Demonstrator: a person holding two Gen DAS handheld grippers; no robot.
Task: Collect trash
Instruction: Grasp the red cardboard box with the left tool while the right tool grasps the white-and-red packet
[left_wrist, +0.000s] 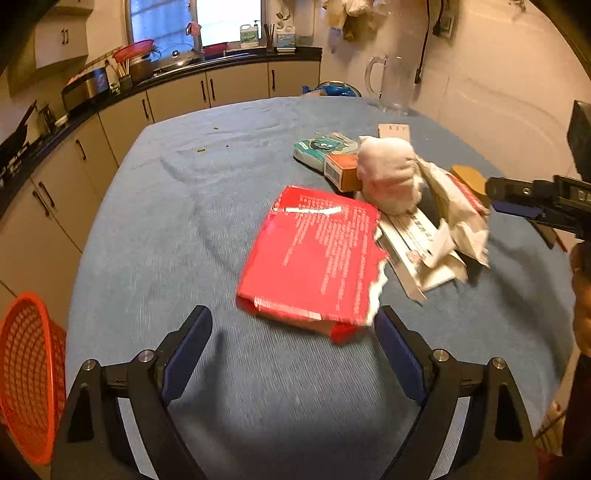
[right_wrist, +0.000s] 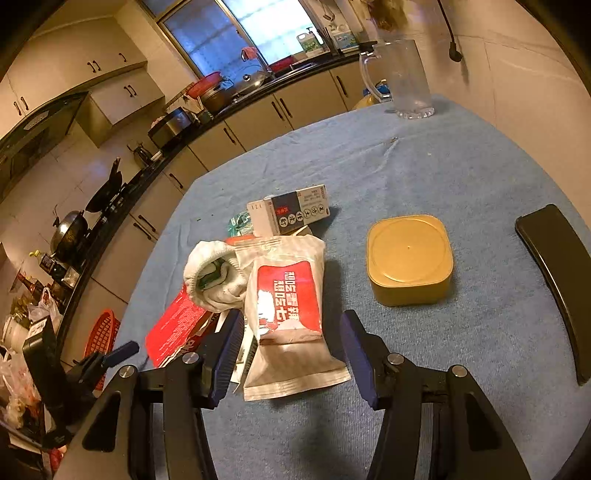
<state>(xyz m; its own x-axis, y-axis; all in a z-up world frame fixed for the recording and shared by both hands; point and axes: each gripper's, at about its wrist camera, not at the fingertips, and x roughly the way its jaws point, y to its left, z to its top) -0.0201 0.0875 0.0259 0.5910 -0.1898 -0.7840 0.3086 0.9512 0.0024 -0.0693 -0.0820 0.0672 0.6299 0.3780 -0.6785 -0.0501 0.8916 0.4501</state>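
Observation:
A torn red carton (left_wrist: 314, 258) lies flat on the blue tablecloth, its near edge just in front of my open left gripper (left_wrist: 293, 347). Behind it lie a crumpled white wad (left_wrist: 388, 173), an orange box (left_wrist: 341, 171), a teal packet (left_wrist: 321, 147) and a white-and-red wrapper (left_wrist: 458, 206). In the right wrist view my open right gripper (right_wrist: 291, 336) stands around the near end of that white-and-red wrapper (right_wrist: 288, 306). The white wad (right_wrist: 214, 273) and the red carton (right_wrist: 173, 328) are to its left. A dark medicine box (right_wrist: 291, 212) lies behind.
An orange mesh basket (left_wrist: 29, 373) stands left of the table, also in the right wrist view (right_wrist: 101, 339). A yellow square tin (right_wrist: 408, 258), a black curved object (right_wrist: 557, 269) and a clear jug (right_wrist: 404, 79) are on the table. Kitchen counters run along the left and back.

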